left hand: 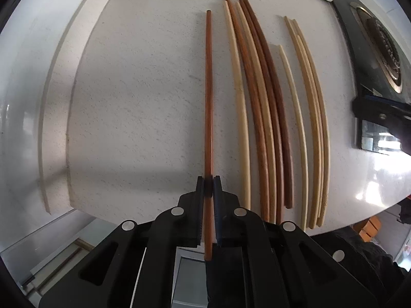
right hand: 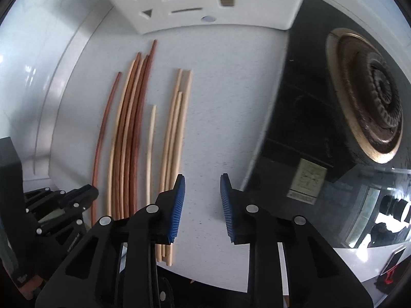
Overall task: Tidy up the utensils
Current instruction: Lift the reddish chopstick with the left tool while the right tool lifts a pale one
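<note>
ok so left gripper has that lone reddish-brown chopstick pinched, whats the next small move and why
Probably lift the reddish-brown wooden chopstick slightly and carry it toward the mixed bundle of dark and pale chopsticks. The left gripper is shut on it near one end, and it lies apart from the groups on the white speckled countertop.

A white speckled desk [left hand: 143,97] is lying under everything, its pale raised edge [left hand: 51,82] curving along the left. A white slotted box [right hand: 205,0] is sitting at the far end. A black stove [right hand: 308,102] is standing to the right, its round burner [right hand: 370,107] showing brass-coloured rings.
</note>
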{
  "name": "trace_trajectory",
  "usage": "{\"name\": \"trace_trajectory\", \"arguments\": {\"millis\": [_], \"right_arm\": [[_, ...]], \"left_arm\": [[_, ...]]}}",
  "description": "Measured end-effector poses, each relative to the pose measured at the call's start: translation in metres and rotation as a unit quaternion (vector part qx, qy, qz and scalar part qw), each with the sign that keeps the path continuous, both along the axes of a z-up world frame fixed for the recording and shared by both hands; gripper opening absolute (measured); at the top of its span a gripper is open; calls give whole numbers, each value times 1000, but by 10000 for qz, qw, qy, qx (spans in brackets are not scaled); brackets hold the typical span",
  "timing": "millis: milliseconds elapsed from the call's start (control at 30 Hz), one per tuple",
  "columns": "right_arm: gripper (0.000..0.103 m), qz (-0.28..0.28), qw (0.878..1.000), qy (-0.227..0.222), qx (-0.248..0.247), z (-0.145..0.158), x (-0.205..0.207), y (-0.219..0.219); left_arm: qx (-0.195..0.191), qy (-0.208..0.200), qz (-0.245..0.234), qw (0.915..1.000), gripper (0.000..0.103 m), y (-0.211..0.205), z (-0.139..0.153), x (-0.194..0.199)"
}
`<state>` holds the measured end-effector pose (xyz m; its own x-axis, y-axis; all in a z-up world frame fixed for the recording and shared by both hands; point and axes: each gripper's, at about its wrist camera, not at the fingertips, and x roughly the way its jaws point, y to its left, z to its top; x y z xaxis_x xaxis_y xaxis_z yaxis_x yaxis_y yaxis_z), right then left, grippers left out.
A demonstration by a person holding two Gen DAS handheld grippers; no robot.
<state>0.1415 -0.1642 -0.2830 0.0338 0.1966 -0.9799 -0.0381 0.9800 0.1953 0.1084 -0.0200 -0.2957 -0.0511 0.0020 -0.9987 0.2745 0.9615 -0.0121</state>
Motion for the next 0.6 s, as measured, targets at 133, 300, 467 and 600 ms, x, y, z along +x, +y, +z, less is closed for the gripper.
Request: {"name": "trace_trajectory", "arguments": {"millis": [133, 300, 467, 600], "right_arm": [[28, 44, 9998, 204, 49, -8, 6, 9], [26, 21, 9988, 481, 81, -21, 14, 14], [25, -28, 9980, 638, 36, -31, 20, 19], [24, -120, 9965, 821, 89, -40, 26, 26]], "left_arm": [[-174, -12, 148, 9997, 6, 9, 1, 5], [-306, -47, 238, 9992, 6, 26, -2, 3], [-399, -53, 321, 9987, 6, 43, 3, 5], [-432, -31, 365, 9984, 6, 53, 5, 4]]}}
